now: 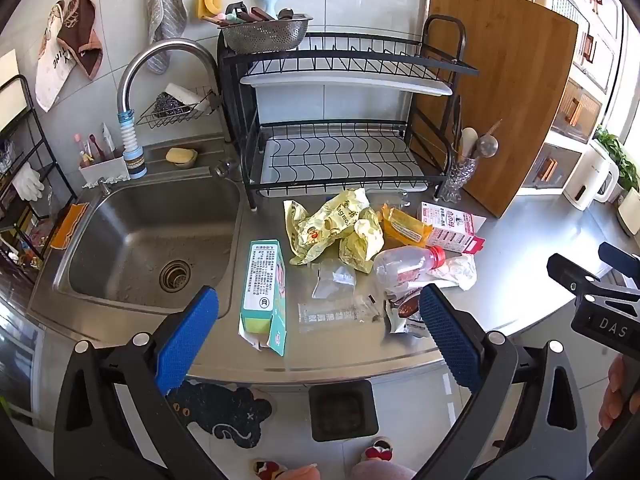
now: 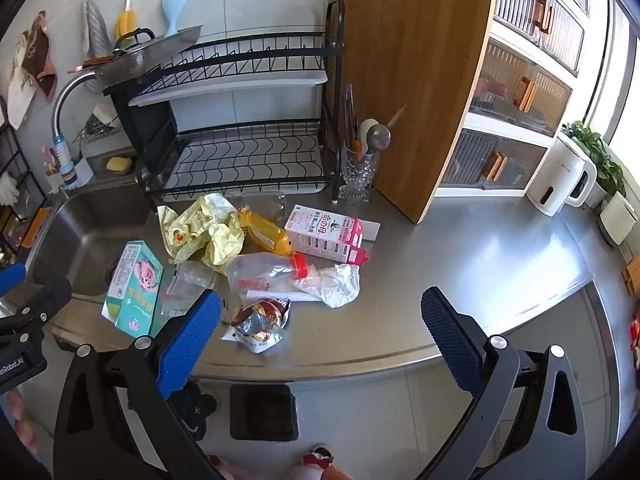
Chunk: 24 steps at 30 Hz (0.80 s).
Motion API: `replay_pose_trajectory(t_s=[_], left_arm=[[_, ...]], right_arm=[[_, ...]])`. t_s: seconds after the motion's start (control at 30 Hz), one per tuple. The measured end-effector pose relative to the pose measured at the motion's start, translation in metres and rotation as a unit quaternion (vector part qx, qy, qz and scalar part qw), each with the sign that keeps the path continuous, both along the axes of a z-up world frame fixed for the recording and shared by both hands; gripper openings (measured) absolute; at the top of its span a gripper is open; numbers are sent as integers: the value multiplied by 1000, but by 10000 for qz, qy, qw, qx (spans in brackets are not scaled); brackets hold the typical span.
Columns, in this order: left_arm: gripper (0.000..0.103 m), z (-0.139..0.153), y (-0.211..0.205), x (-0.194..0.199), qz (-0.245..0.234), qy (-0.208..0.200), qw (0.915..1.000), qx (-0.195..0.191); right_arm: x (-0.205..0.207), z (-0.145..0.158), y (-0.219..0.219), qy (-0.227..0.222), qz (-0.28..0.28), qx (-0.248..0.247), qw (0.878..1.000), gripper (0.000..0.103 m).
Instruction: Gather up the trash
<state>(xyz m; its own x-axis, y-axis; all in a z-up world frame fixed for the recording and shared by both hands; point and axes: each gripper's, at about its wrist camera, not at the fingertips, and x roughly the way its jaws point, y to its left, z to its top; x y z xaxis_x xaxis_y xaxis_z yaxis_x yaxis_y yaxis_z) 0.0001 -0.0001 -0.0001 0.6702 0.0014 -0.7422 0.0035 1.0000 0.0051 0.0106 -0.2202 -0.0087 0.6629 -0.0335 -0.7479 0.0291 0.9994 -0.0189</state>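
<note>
Left gripper: two black triangular-cutout arms with silver round screw heads at the pivots, each ending in a blue finger with a finely ribbed pad; right gripper is the same build, black arms, silver screws, blue textured fingers. Seen from the left wrist camera, the right unit's black body carries white lettering "DAS"; from the right wrist camera the left unit's body shows white lettering, partly cut off, possibly "nRobot.AI". Person: slippers with red-and-white trim, detail unclear at the frame edge.
</note>
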Motion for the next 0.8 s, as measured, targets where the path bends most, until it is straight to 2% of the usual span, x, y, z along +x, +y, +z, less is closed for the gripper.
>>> replay_pose_trajectory(t_s=[0.8], left_arm=[[95, 1, 1, 8, 0, 3, 10000, -45]], right_arm=[[8, 3, -1, -1, -8, -6, 10000, 100]])
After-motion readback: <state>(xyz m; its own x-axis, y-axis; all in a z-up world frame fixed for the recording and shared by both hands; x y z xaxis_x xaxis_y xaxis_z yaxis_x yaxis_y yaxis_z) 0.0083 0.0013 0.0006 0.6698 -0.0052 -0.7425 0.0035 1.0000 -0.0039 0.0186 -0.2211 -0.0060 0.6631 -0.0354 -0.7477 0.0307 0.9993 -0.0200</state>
